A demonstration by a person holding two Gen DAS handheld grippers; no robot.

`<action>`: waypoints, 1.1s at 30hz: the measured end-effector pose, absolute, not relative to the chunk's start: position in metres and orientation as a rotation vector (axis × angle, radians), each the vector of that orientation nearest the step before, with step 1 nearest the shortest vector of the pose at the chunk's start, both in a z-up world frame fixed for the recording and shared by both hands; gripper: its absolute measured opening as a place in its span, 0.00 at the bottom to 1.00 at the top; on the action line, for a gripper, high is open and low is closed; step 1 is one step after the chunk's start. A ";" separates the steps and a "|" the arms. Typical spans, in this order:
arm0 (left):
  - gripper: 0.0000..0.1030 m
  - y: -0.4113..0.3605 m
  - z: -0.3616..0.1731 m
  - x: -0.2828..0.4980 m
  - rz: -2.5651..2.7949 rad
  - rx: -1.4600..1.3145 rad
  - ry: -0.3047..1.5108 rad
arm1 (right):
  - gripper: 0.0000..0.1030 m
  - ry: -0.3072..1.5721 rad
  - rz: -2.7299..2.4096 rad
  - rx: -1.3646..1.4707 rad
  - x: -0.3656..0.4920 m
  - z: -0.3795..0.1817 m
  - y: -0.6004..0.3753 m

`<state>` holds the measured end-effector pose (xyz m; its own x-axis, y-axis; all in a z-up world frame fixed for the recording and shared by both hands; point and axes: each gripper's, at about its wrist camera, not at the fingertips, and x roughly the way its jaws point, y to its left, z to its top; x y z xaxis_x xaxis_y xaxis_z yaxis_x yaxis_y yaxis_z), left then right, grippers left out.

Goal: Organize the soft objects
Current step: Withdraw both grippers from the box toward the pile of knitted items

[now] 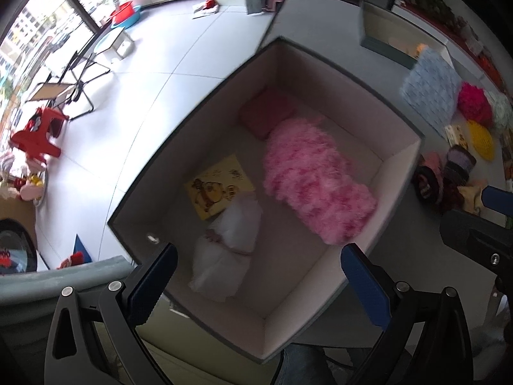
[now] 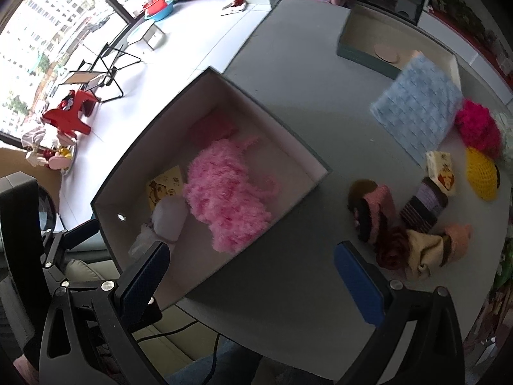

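A large open box [image 1: 397, 150] [image 2: 288, 134] stands on the grey table. Inside lie a fluffy pink piece [image 1: 317, 179] [image 2: 231, 192], a white soft item [image 1: 231, 240] [image 2: 166, 215], a yellow tissue pack [image 1: 218, 189] [image 2: 165, 183] and a dark pink cloth [image 1: 266, 112]. My left gripper [image 1: 259, 276] is open and empty above the box's near end. My right gripper [image 2: 253, 276] is open and empty over the table beside the box. Loose knitted items [image 2: 407, 227] lie to the right of it.
A light blue cushion [image 2: 420, 112], a magenta fluffy ball [image 2: 477, 125], a yellow knitted hat [image 2: 481, 173] and a small tissue pack [image 2: 442, 170] lie at the table's right. A shallow teal tray [image 2: 362, 54] stands at the back. Stools and chairs stand on the floor at the left.
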<state>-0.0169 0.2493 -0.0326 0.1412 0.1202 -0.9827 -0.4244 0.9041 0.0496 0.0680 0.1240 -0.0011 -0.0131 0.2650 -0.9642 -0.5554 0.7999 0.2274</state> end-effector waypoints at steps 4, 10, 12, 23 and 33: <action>1.00 0.222 -0.033 -0.003 0.349 -0.207 1.394 | 1.00 1.464 0.603 -0.194 0.075 -0.007 0.089; 1.00 0.174 -0.034 0.021 0.241 -0.141 1.421 | 1.00 1.500 0.467 -0.084 0.087 -0.021 0.012; 1.00 0.156 -0.036 0.032 0.195 -0.143 1.431 | 1.00 1.509 0.413 -0.047 0.091 -0.027 -0.015; 1.00 0.099 -0.074 0.088 0.182 -0.478 1.494 | 1.00 1.581 0.189 0.120 0.096 -0.062 -0.140; 1.00 0.091 -0.130 0.146 0.406 -0.622 1.513 | 1.00 1.646 0.183 0.176 0.087 -0.089 -0.176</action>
